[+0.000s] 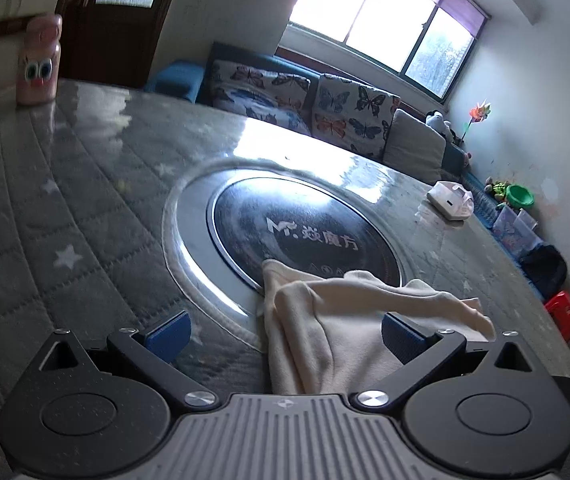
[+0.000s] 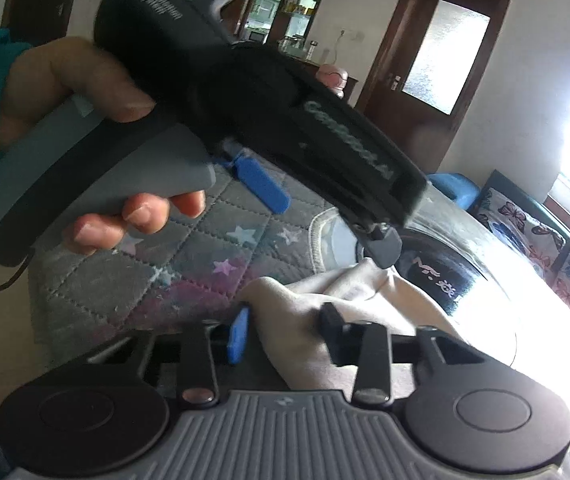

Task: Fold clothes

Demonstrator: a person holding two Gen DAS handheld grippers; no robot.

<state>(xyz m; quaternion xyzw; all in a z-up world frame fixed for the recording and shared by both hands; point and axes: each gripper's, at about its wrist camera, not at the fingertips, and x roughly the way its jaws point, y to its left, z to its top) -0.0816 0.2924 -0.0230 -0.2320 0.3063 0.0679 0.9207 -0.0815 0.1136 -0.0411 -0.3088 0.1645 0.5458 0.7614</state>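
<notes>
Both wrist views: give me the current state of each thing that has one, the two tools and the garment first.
left tool: open, fingers wide apart, cream garment lying between them.
right tool: partly open, cloth between its fingers, not clamped.
cream garment: crumpled, unfolded, lying partly over the round cooktop.
round cooktop: bare except for the garment's edge.
left hand: gripping the left tool's handle.

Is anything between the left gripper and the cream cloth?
Nothing visible. The left gripper is open, and the crumpled cream fabric garment already lies between its blue-padded fingers on the grey quilted star-print table cover.

Bare quilted tabletop point(image 1: 45, 208) left; perhaps tissue box point(image 1: 451, 200) far right.
</notes>
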